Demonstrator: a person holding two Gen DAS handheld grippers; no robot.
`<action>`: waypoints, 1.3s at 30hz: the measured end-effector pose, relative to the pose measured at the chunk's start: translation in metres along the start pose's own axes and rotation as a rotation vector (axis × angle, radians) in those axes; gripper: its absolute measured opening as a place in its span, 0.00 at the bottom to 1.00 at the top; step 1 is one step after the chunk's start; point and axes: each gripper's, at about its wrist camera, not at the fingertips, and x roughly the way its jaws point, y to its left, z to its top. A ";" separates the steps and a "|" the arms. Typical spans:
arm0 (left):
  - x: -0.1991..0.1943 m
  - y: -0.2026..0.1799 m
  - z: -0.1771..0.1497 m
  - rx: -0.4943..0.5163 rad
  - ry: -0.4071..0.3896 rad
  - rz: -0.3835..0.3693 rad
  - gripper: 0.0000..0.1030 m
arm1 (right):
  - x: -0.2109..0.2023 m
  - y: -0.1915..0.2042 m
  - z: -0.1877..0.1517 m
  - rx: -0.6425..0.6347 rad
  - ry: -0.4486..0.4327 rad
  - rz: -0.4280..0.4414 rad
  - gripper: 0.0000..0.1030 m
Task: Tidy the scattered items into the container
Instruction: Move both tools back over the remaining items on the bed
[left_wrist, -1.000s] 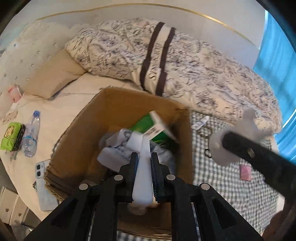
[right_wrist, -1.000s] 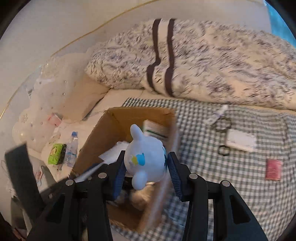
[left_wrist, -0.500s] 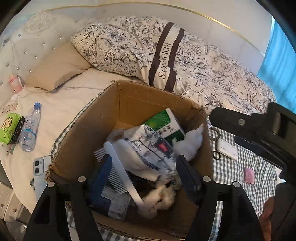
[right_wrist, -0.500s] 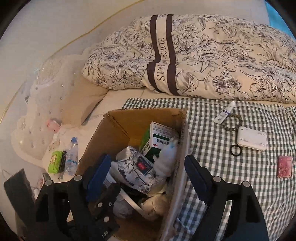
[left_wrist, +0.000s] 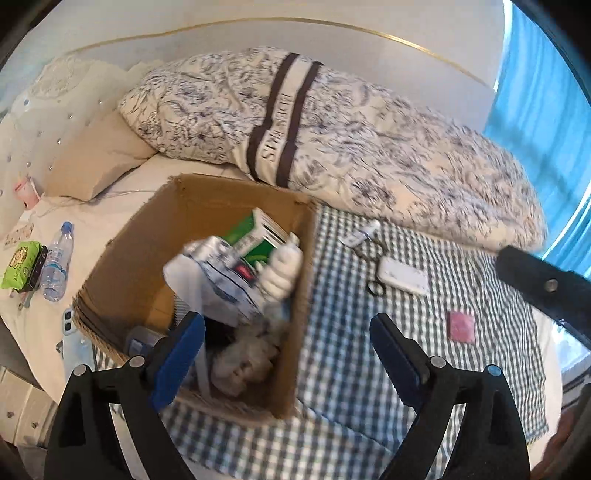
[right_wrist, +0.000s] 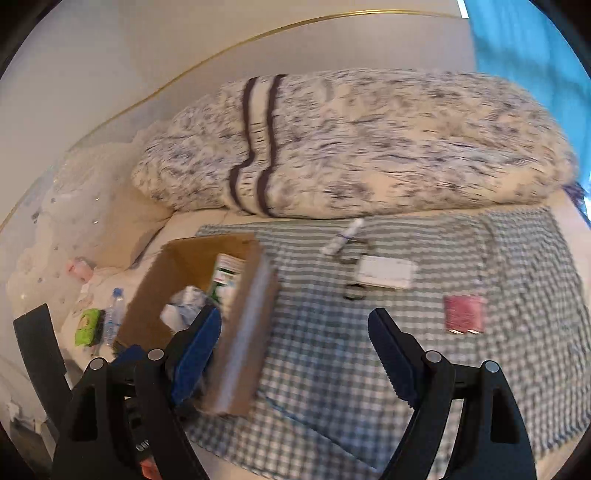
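A cardboard box sits on a checked cloth on the bed. Inside lie a green carton, a printed packet and a white plush toy. My left gripper hangs open over the box's right wall, empty. My right gripper is open and empty over the cloth, right of the box. On the cloth lie a small tube, a white case, dark rings and a pink card.
A flowered duvet is piled behind the cloth. Left of the box lie a water bottle, a green pack and a phone. A beige pillow rests against the headboard. Blue curtain hangs at right.
Both grippers opened and let their items, a white object and the plush toy, into the box. Both have since swung right, away from over the box toward the cloth.
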 end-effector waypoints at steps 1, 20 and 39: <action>-0.003 -0.009 -0.004 0.011 0.003 -0.002 0.91 | -0.008 -0.011 -0.004 0.014 -0.004 -0.009 0.80; -0.013 -0.077 -0.044 0.116 -0.011 -0.024 0.98 | -0.046 -0.144 -0.047 0.180 0.006 -0.097 0.80; 0.126 -0.142 -0.022 0.162 0.049 -0.055 0.98 | 0.092 -0.229 -0.052 0.244 0.186 -0.167 0.80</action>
